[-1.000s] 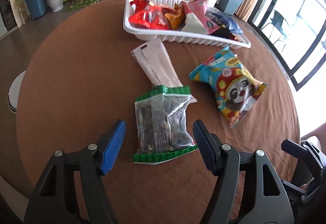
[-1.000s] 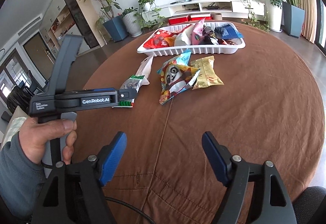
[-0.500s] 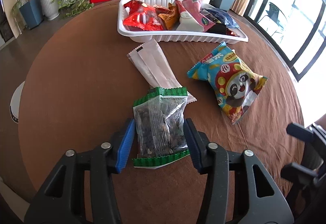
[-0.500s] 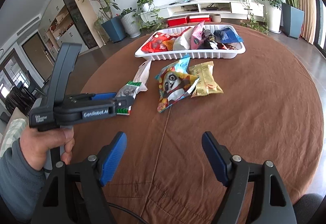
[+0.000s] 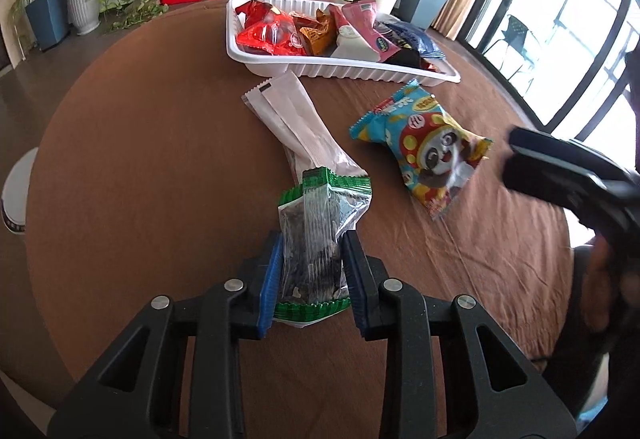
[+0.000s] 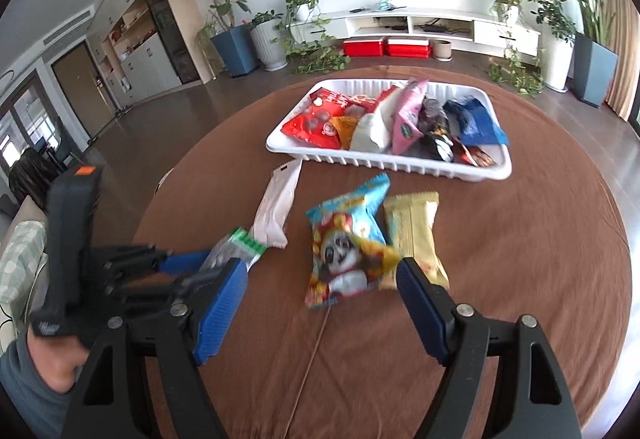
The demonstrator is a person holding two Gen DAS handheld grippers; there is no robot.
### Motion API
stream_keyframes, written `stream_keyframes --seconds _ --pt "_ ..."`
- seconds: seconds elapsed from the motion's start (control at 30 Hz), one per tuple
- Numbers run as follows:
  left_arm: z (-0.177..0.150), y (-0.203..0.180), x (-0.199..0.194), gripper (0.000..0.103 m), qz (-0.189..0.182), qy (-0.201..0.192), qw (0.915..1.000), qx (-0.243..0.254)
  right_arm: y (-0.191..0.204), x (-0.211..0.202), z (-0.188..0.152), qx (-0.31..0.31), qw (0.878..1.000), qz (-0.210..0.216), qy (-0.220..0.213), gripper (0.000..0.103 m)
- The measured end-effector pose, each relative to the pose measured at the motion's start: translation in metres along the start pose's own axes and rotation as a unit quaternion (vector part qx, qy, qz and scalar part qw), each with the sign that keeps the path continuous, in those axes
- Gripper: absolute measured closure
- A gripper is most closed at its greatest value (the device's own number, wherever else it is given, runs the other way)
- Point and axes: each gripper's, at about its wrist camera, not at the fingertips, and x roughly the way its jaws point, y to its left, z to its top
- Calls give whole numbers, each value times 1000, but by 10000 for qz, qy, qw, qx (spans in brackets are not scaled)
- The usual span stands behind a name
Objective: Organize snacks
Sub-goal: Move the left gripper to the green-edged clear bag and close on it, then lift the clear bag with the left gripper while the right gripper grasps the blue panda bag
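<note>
left wrist view: left gripper [image 5: 312, 271] jaws closing on the green-edged clear packet [image 5: 316, 235], dark seeds or similar inside. blue pads already against both long sides and the film is buckled between them, so reads as a pinch, not an empty close. packet long axis runs straight out along the fingers, away from the cam, toward the white tray [image 5: 352, 73] at the far side of the brown table [image 5: 140, 159]. grip sits on the near half, so the far half will prob droop when lifted. far green seal overlaps the near end of the white pouch [image 5: 288, 111]; that pouch lies diagonal, its other end pointing at the tray's near wall. judgement: lift first, then carry fwd, or the white pouch may drag along.

right wrist view: right gripper [image 6: 320, 291] spread wide, nothing between the pads. panda packet [image 6: 348, 243] lies just ahead of it, roughly centred on the gap, long axis angled up-right toward the tray. gold packet [image 6: 416, 235] lies beside it on the right, touching or slightly under; can't tell which. frame is motion-blurred here.

who's nearer: left has the seed packet; right is clearly closer to panda + gold. tray is beyond all loose packets for both hands and already well filled w/ red, pink, white and blue packs. next for left, i'd guess: up, fwd, drop into the tray.
</note>
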Motion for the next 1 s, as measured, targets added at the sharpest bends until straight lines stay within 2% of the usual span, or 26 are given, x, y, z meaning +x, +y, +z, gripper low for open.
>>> stream_keyframes --seconds 0.37,0.53,0.67,0.73,0.83,1.0 --pt "-6 5 -2 75 -127 -62 9998 -134 2 56 28 -412 9955 120 840 24" --pt "-7 6 -4 75 -145 -73 9998 -145 5 62 28 -517 9940 159 947 24" --pt "-8 5 -4 75 -125 -87 9998 -121 8 69 27 -675 9915 -65 1114 24" --pt "-8 5 -5 75 -121 -95 9998 -120 5 76 27 -579 9899 -82 1288 26" --pt "-9 6 -7 75 -120 -109 9998 -137 -1 87 25 -389 9883 -37 1472 37" --pt "-10 6 -7 75 -112 -105 9998 -129 -2 90 24 -284 9890 -57 1448 38"
